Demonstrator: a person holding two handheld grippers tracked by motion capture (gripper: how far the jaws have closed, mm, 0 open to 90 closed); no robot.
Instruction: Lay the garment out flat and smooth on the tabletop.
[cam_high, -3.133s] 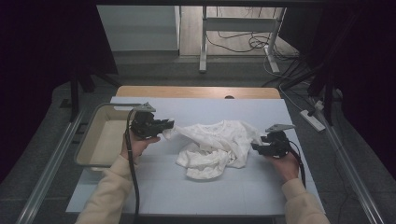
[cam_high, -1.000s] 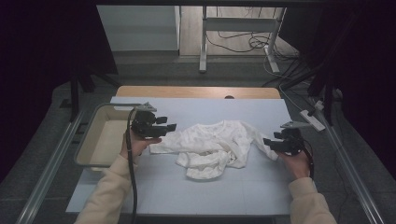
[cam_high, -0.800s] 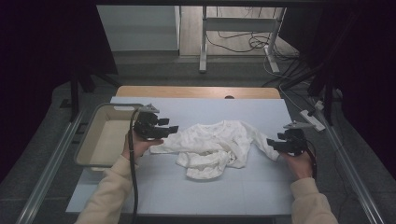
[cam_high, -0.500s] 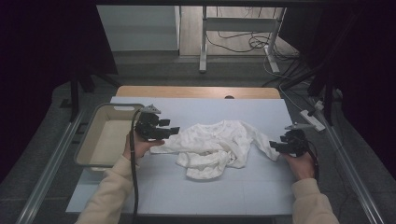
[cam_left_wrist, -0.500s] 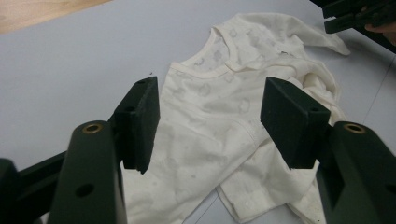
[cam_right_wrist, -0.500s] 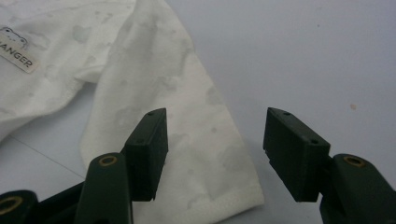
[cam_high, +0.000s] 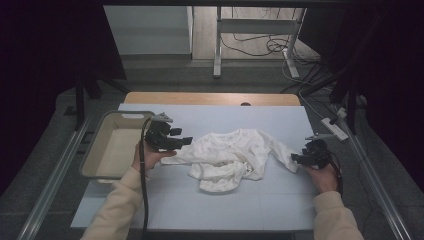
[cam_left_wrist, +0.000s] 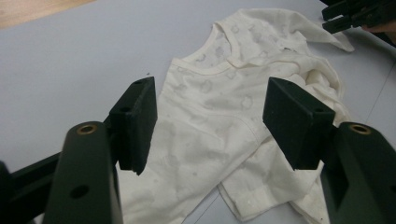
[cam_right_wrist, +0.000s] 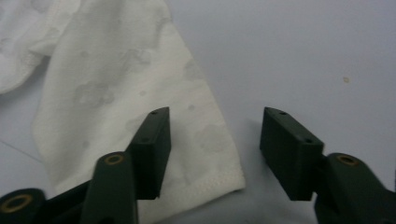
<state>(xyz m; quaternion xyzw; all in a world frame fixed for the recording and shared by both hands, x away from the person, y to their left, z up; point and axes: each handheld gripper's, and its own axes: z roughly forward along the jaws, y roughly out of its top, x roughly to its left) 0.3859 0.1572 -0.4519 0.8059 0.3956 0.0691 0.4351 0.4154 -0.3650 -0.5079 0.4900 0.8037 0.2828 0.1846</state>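
Where jaws gape: garment (cam_high: 230, 159) between hand-held grippers.

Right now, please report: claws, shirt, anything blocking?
Left claw open above white shirt. Right claw open, just been closing, over sleeve cuff. Nothing gripped. Tray aside, nothing blocking.

Bare table (cam_high: 240, 210) in front of the shirt (cam_high: 230, 157) (tray (cam_high: 100, 150) blocks left)
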